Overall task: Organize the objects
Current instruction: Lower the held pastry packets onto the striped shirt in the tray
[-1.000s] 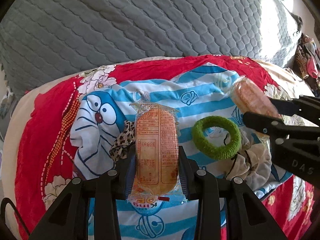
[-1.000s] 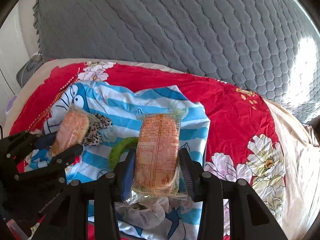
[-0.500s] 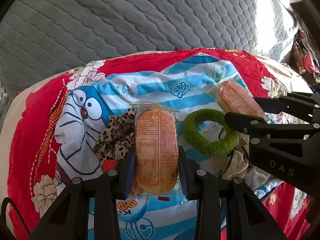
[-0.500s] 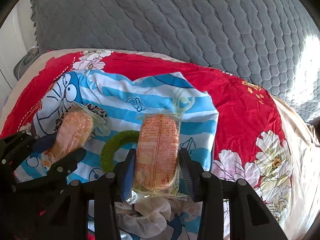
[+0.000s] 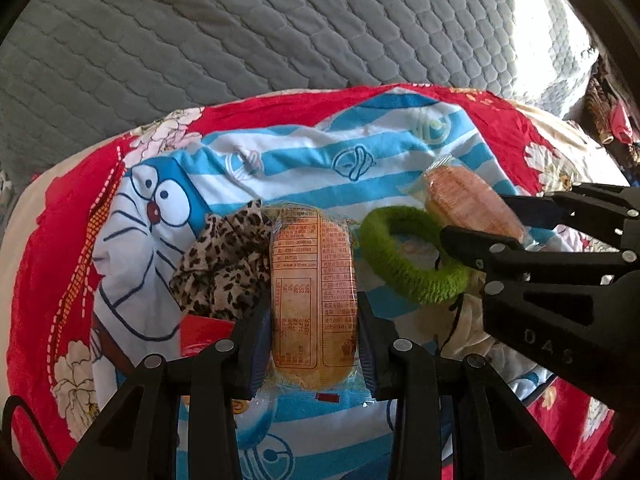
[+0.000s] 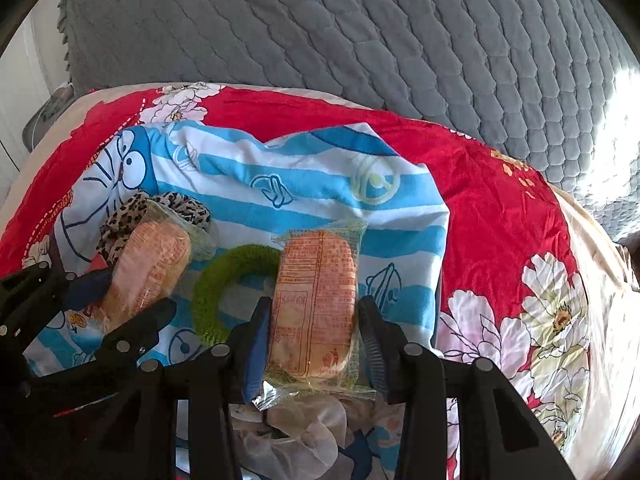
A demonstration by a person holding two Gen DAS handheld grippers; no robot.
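left tool (image 5: pixel 314 344) clamped on a wrapped cake (image 5: pixel 314 292), right tool (image 6: pixel 314 336) gripping another wrapped cake (image 6: pixel 316 300), green ring (image 5: pixel 408 256) between them on the bed

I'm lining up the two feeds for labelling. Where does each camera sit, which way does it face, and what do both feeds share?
Left wrist: on the left gripper, looking forward and down along its fingers at the left wrapped cake it clamps; the right gripper enters from the picture's right.
Right wrist: on the right gripper, same downward view over the right wrapped cake; the left gripper enters from the picture's left.
Shared: green hair tie, leopard scrunchie, striped cartoon cloth, grey quilt.
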